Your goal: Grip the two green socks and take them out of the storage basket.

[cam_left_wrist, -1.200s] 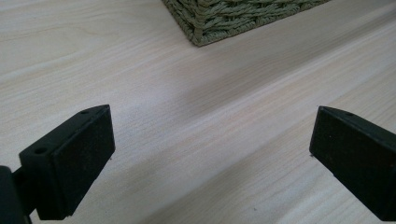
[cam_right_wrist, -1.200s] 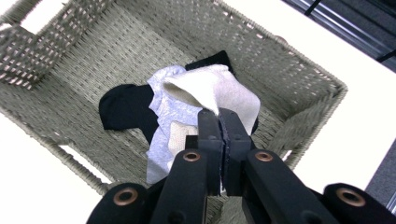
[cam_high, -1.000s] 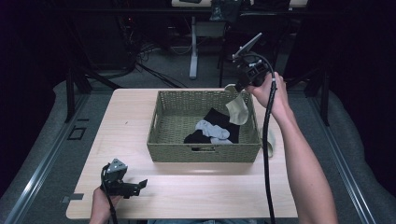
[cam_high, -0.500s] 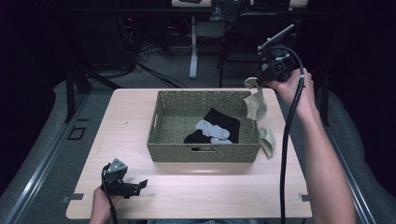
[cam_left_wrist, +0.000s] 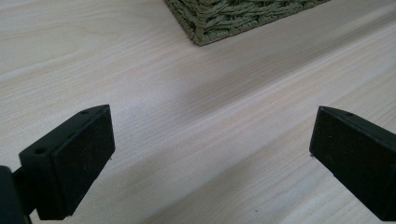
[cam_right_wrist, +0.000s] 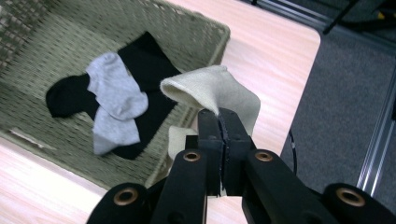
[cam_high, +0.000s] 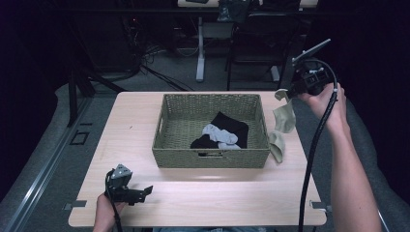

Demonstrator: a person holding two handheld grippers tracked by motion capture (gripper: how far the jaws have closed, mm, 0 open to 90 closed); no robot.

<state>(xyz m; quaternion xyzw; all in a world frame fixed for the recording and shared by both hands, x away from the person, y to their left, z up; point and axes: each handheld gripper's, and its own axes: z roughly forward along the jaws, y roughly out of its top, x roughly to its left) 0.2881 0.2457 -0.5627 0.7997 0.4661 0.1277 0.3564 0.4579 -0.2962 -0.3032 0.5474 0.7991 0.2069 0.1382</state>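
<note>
While the right gripper (cam_high: 290,94), at the upper right of the high view past the table's (cam_high: 145,116) right edge, clamps its jaws on a hanging beige sock (cam_high: 284,118), a second beige sock (cam_high: 277,145) lies just right of the woven green basket (cam_high: 211,157). The left gripper (cam_high: 145,191), lower left, gapes wide and empty over bare wood.

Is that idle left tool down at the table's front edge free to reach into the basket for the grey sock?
Probably yes. The left tool has its jaws open and holds nothing, the basket has no lid, and the grey sock lies on top of the black ones. The right tool holds a beige sock off to the basket's side.
</note>
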